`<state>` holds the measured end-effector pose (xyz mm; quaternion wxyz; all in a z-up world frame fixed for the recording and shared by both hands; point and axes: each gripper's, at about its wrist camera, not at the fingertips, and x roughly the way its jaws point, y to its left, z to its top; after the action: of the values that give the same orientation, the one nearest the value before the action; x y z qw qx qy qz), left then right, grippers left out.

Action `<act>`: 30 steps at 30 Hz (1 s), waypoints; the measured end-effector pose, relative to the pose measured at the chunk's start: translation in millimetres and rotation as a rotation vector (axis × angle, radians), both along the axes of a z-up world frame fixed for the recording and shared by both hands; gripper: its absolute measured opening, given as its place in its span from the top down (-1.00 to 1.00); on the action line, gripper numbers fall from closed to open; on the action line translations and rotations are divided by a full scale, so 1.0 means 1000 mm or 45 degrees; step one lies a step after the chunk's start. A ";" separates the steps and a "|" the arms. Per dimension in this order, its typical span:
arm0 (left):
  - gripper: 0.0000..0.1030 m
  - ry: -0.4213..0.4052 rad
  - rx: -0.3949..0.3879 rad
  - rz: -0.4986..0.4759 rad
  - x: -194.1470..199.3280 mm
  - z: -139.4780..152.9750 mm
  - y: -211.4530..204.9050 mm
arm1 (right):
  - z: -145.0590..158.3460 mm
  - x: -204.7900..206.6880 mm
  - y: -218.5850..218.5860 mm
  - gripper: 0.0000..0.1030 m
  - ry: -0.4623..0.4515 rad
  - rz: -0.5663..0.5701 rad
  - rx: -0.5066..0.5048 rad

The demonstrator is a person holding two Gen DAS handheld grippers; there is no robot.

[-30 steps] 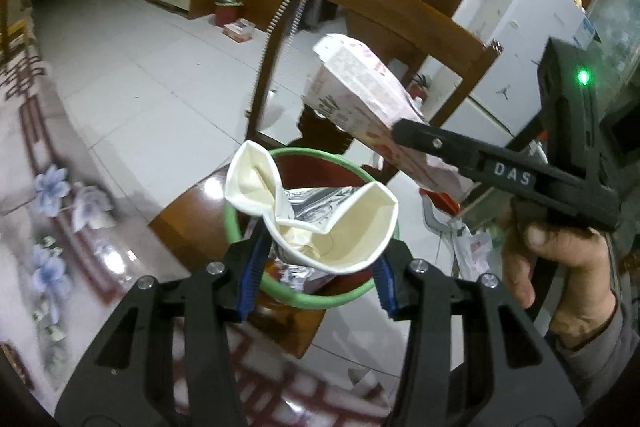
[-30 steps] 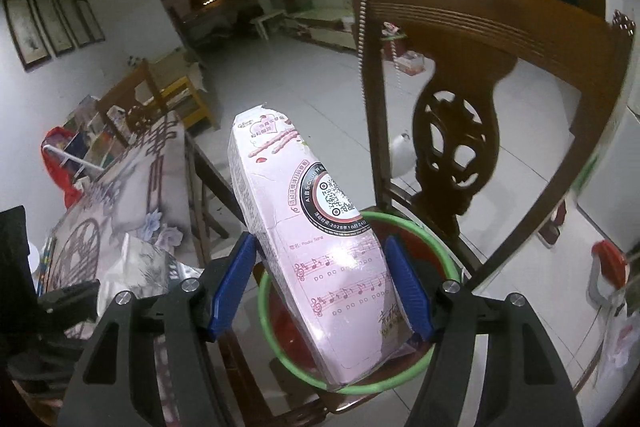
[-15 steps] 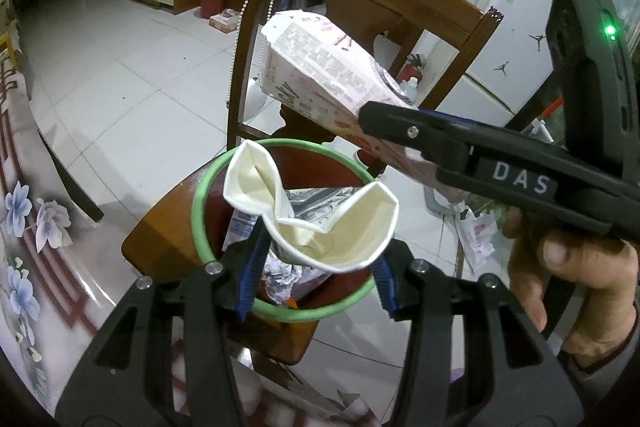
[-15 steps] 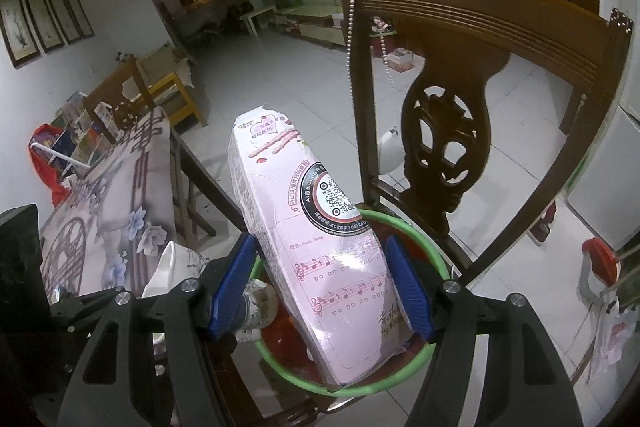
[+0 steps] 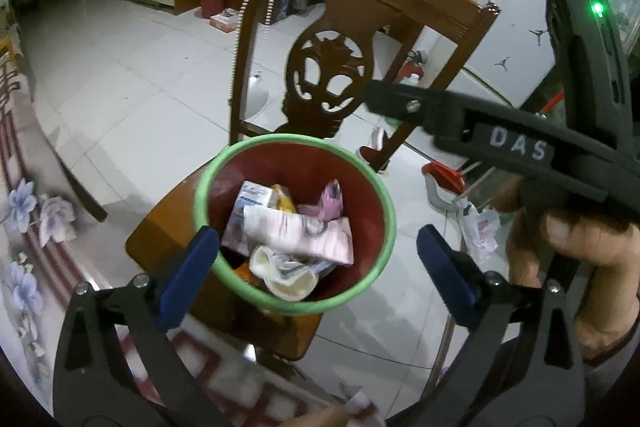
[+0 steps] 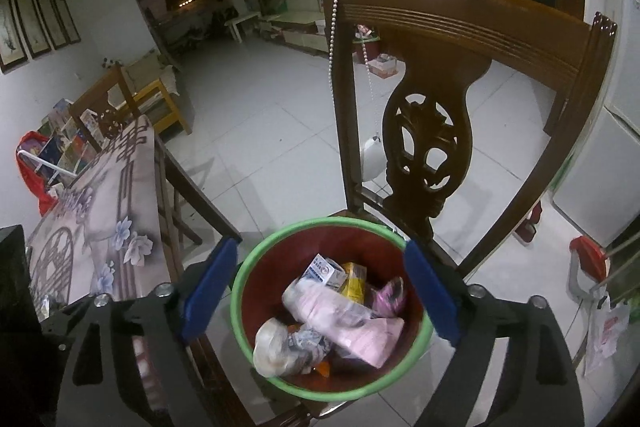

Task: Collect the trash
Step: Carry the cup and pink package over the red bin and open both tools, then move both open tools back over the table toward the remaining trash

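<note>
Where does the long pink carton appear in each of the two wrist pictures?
Left wrist: pink carton lies across the middle of the red bin, above the crumpled cup.
Right wrist: pink carton lies in the bin, lower centre, running down to the right.
Shared landmark: the bin's green rim.

pink carton blurred; bin bottom hidden

1. A wooden chair (carved back) carries a green-rimmed red bin on its seat.
2. The chair stands on a white tiled floor.
3. A floral-clothed counter sits just beside it.
</note>
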<state>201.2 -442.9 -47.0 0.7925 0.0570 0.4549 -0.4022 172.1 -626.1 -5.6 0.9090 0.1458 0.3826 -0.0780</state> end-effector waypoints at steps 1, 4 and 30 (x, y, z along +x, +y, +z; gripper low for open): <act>-0.89 0.000 -0.002 0.016 0.000 0.001 0.007 | 0.001 0.000 0.001 -0.75 -0.003 -0.001 -0.001; -0.89 0.004 -0.003 0.055 0.000 0.004 0.022 | 0.003 0.000 0.006 -0.82 -0.003 0.011 -0.004; -0.89 -0.126 0.010 0.574 -0.051 0.057 0.286 | 0.033 0.012 0.200 -0.85 -0.066 0.484 -0.167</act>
<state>149.9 -157.4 10.3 0.8835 -0.0232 0.4181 -0.2100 183.9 -426.6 27.2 0.9244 0.0132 0.3738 0.0742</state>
